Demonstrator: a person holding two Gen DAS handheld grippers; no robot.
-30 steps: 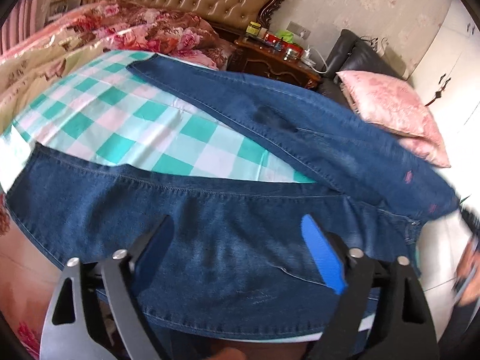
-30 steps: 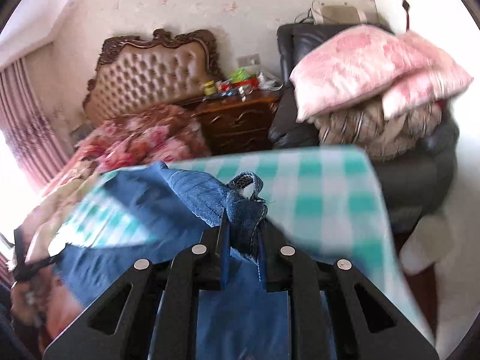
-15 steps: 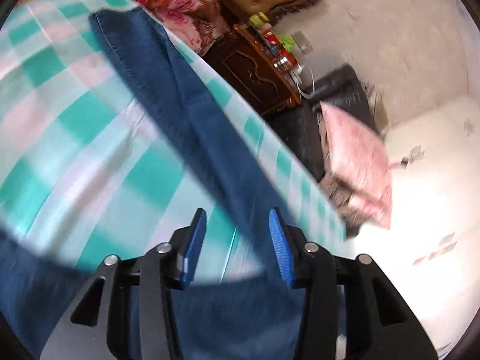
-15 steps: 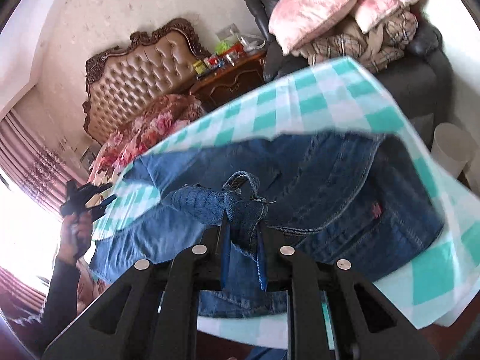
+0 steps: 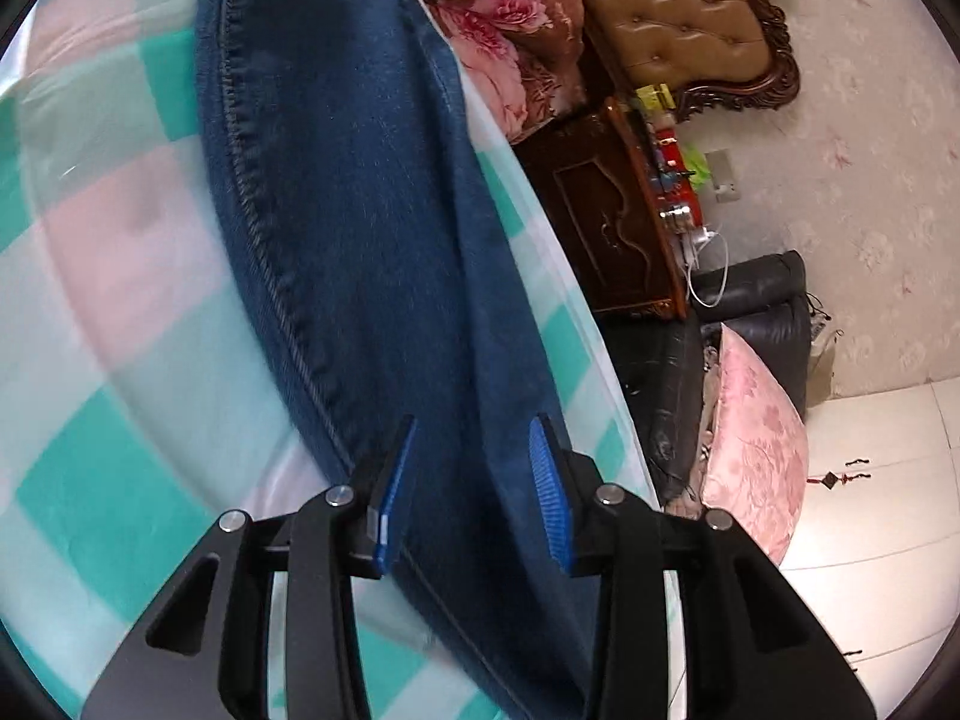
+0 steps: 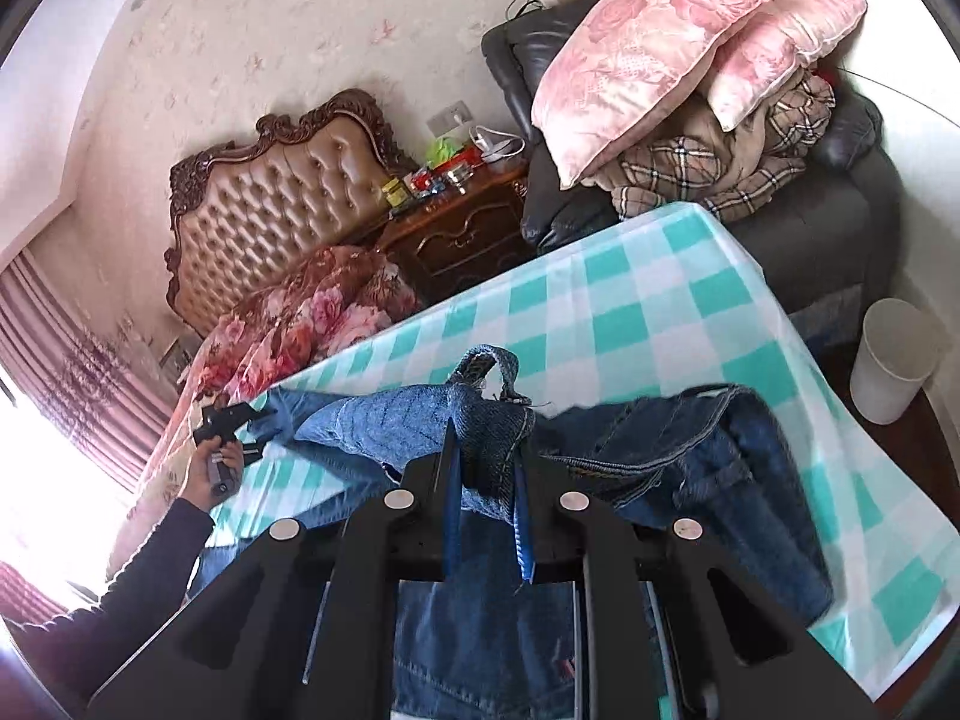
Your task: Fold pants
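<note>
Blue denim pants [image 6: 690, 480] lie on a green, pink and white checked table [image 6: 648, 312]. My right gripper [image 6: 486, 468] is shut on the waistband of the pants, with a belt loop [image 6: 486, 363] sticking up above the fingers. One pant leg [image 5: 360, 228] stretches away in the left wrist view, its hem at the far end. My left gripper [image 5: 471, 474] is open and hovers over that leg, its blue pads [image 5: 546, 474] on either side of the cloth without pinching it. It also shows small in the right wrist view [image 6: 225, 426], held by the person's hand.
A bed with a floral quilt [image 6: 312, 324] and tufted headboard [image 6: 282, 198] stands behind the table. A dark wooden nightstand [image 6: 468, 228] holds small items. A black sofa [image 6: 828, 222] carries pink pillows [image 6: 654, 54] and a plaid blanket. A white bin [image 6: 897, 360] stands on the floor at right.
My left gripper has moved from the near leg out along the far pant leg and narrowed its opening. My right gripper has kept hold of the waistband and lifted it.
</note>
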